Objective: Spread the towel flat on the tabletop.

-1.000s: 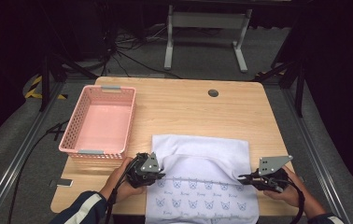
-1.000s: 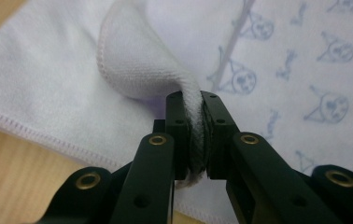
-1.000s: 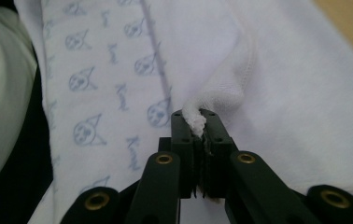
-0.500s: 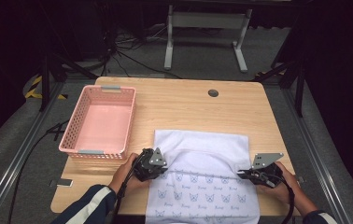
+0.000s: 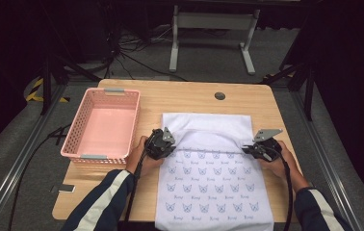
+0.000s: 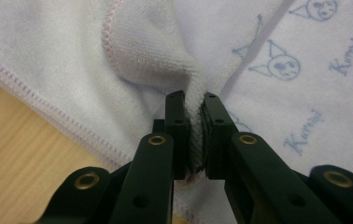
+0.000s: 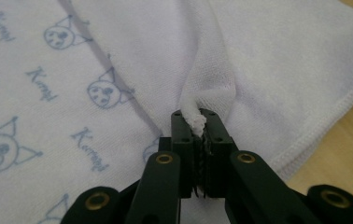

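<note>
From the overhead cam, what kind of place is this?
Likely a lab or studio recording station, not a home: a light wooden table on grey carpet, black curtains behind, loose cables and a grey metal stand on the floor, dark tripod legs at the sides.

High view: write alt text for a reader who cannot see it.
A person's two grippers, left gripper and right gripper, each pinch a white towel printed with blue cat faces, folding its far edge toward the person on a wooden table. An empty pink basket sits at the left.

"Kuromi" on the towel (image 7: 39, 88)
</note>
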A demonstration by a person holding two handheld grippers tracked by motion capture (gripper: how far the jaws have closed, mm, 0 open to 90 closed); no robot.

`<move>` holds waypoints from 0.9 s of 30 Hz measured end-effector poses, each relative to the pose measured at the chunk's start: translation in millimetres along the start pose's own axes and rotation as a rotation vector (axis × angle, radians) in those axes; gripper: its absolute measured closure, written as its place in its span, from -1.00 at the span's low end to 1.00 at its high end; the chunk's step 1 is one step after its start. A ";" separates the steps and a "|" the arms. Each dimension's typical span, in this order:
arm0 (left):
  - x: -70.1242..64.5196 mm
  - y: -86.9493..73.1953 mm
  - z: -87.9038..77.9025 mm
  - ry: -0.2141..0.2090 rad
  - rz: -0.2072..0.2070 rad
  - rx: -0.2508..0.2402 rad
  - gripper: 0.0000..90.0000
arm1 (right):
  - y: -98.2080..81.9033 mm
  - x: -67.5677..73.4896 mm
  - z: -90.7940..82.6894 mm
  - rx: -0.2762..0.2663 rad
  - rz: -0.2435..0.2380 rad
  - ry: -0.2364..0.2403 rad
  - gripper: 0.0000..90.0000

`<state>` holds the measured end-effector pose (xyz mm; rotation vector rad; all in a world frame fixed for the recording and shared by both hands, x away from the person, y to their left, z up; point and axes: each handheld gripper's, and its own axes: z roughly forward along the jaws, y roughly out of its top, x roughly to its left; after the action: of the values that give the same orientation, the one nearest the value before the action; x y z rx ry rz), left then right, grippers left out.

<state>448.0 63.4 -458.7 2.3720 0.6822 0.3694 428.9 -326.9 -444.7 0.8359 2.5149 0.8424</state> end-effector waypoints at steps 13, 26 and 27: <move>22.6 23.8 26.3 0.087 -0.076 -0.031 0.86 | 15.1 -39.1 21.6 -0.003 0.066 -0.112 0.91; 31.9 47.2 24.6 0.104 -0.115 -0.066 0.85 | 18.0 -52.3 18.2 -0.066 0.122 -0.122 0.91; 30.3 49.4 20.7 0.098 -0.099 -0.074 0.85 | 18.8 -51.7 12.1 -0.088 0.123 -0.115 0.91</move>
<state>500.4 37.1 -439.9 2.2528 0.8141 0.4628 482.1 -342.3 -434.6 0.9882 2.3293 0.9101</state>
